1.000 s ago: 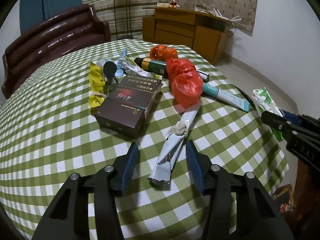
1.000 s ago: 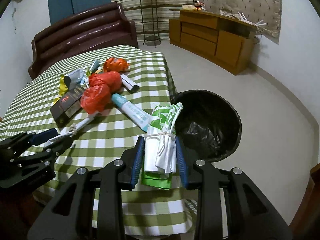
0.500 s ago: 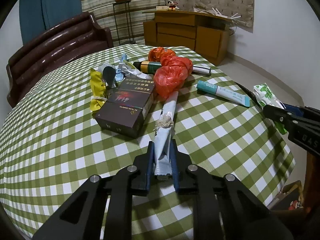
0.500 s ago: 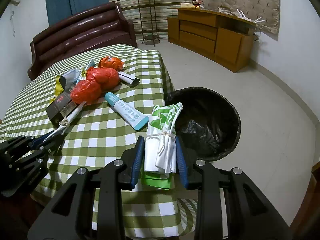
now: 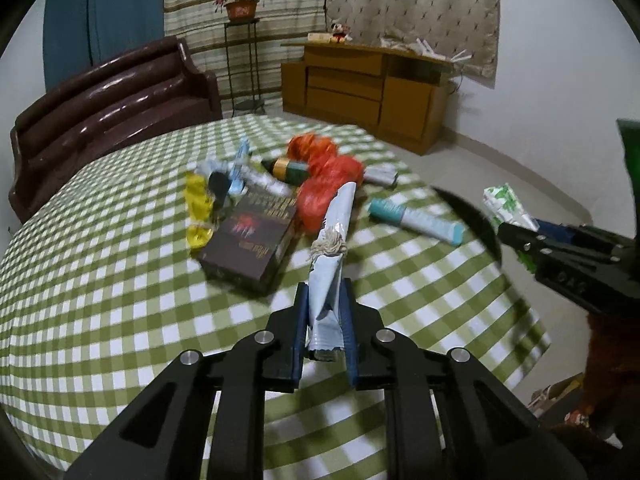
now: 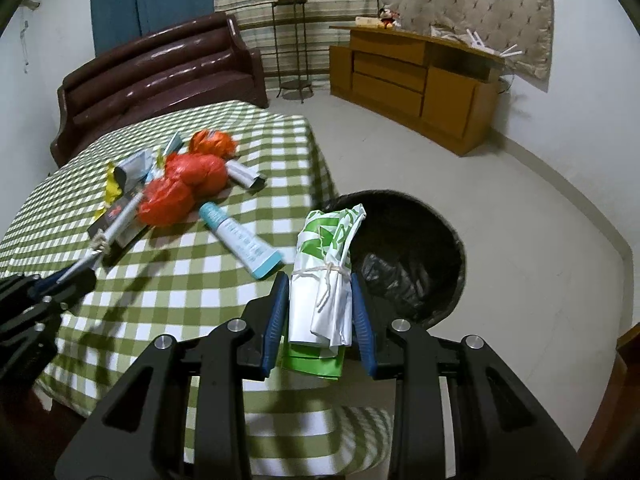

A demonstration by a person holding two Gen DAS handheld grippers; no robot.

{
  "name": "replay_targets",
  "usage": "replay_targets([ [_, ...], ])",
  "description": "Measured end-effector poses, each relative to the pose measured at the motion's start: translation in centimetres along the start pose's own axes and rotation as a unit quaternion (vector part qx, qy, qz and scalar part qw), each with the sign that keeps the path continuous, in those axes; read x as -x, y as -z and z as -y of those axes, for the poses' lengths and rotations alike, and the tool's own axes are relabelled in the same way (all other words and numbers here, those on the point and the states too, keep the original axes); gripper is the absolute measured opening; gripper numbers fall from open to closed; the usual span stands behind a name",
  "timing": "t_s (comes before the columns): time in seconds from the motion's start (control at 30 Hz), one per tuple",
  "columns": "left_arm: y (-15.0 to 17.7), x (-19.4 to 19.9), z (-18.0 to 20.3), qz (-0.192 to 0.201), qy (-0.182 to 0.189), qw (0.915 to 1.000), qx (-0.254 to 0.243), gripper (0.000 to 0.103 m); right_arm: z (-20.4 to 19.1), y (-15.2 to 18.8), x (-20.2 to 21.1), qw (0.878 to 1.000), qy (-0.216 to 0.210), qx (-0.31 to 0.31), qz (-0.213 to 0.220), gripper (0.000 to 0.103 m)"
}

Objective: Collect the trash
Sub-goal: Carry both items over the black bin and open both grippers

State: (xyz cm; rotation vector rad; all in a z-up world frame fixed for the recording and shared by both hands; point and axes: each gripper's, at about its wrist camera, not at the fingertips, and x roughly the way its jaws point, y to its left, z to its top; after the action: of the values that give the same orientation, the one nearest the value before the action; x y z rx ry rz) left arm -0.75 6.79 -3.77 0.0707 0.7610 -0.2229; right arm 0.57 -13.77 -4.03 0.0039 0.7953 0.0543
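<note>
Trash bin is sitting just ahead-right of my right gripper, which is clamping a tied bag; my left gripper is clamping a silver wrapper lengthwise above the desk.

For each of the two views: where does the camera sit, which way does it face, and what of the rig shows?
Left wrist: behind the left claw, facing across the checked table; it grips a silver wrapper, and the right claw shows at right.
Right wrist: behind the right claw, facing the black bin; it grips a green-white bundle.
Shared: red bags, toothpaste tube.
</note>
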Motion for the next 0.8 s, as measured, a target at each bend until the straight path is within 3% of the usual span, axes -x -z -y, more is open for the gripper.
replay_targets([
  [0.27, -2.7, -0.3, 3.4, 0.033, 0.027, 0.9989, -0.020, 0.017, 3.0, -1.3, -0.4, 0.999, 0.032, -0.017, 0.016, 0.031],
  [0.5, -5.5, -2.9, 6.9, 0.050, 0.046, 0.9970, -0.037, 0.017, 4.9, -2.7, -1.8, 0.998, 0.050, -0.024, 0.028, 0.031],
  [0.8, -8.0, -8.0, 11.0, 0.026, 0.047, 0.9974, -0.049, 0.017, 7.8, -3.7, -4.6, 0.997, 0.057, -0.043, 0.024, 0.031],
])
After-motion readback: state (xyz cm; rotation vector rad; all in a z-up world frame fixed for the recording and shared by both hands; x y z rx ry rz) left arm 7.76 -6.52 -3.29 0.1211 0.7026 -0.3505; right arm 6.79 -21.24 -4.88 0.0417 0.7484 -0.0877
